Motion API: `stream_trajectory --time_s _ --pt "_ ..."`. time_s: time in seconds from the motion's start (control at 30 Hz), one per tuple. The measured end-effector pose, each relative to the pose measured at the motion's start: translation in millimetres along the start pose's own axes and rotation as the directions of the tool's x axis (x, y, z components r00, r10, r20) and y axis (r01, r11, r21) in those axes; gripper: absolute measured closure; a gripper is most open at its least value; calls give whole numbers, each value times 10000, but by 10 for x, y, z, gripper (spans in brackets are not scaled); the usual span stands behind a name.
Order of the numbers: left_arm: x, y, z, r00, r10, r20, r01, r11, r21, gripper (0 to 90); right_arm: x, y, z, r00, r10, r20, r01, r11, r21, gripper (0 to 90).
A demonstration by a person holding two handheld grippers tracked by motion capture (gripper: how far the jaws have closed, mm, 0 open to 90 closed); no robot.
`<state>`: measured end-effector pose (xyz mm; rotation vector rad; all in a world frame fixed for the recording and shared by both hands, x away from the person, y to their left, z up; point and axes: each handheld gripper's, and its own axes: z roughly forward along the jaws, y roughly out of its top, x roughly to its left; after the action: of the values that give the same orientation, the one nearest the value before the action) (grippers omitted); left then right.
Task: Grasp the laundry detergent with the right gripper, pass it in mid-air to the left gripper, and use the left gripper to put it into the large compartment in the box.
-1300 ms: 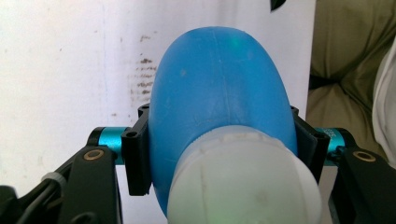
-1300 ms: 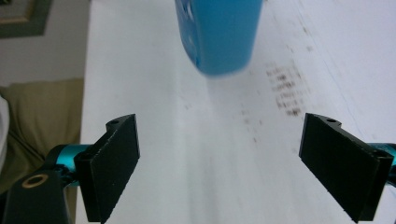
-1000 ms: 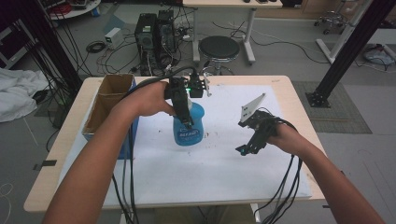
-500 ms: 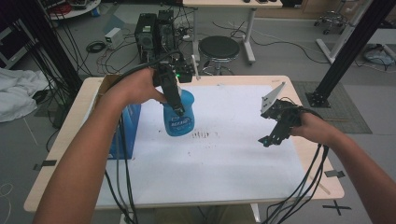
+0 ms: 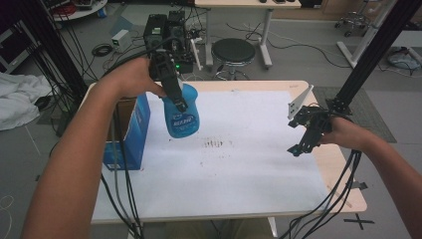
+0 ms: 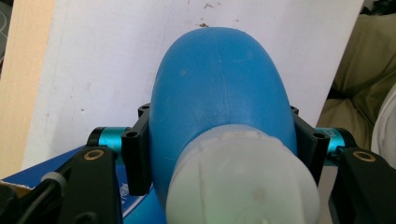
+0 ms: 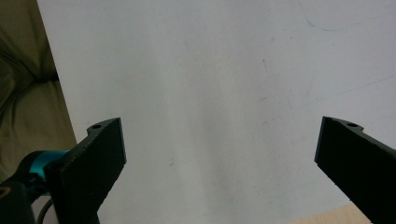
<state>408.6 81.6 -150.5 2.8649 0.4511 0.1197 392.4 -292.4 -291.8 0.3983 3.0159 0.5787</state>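
Note:
A blue plastic bottle (image 5: 181, 114) with a white cap hangs in the air over the left part of the white sheet (image 5: 249, 164). My left gripper (image 5: 176, 99) is shut on its upper body. In the left gripper view the bottle (image 6: 219, 93) fills the space between the jaws, the white cap (image 6: 243, 182) nearest the camera, and both pads press on its sides. My right gripper (image 5: 298, 144) hovers over the sheet's right edge, open, with nothing between its fingers. In the right gripper view its jaws stand wide apart over bare white sheet (image 7: 210, 93).
A blue cardboard box (image 5: 130, 130) stands open at the table's left edge, close beside the lifted bottle. A small patch of dark specks (image 5: 215, 144) marks the sheet's middle. Cables trail off the front edge. A black stool (image 5: 233, 51) and equipment stand beyond the table.
My left gripper has lifted the bottle off the sheet and carried it up and to the left, toward the box. The right gripper has moved out to the right edge.

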Motion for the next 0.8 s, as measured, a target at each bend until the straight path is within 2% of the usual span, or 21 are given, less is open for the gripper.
stream_trajectory --time_s 0.17,0.33,0.47,0.8 --pt "37 -118 -208 10000 13 -9 -14 9995 -307 376 -17 -31 -12 10000 47 -25 -48 9999 -113 10" --pt "80 -291 -434 9999 -135 -95 128 9972 -739 376 -25 -51 -26 9999 105 -125 -107 9998 -170 10" --pt "108 -434 -582 9994 -155 -314 132 9974 -706 376 -33 -56 -30 9998 174 -125 -176 9996 -213 10" --pt "189 -878 -930 9951 -737 -664 667 9925 -1020 376 -3 -46 -24 9998 89 -150 -91 9998 -169 10"
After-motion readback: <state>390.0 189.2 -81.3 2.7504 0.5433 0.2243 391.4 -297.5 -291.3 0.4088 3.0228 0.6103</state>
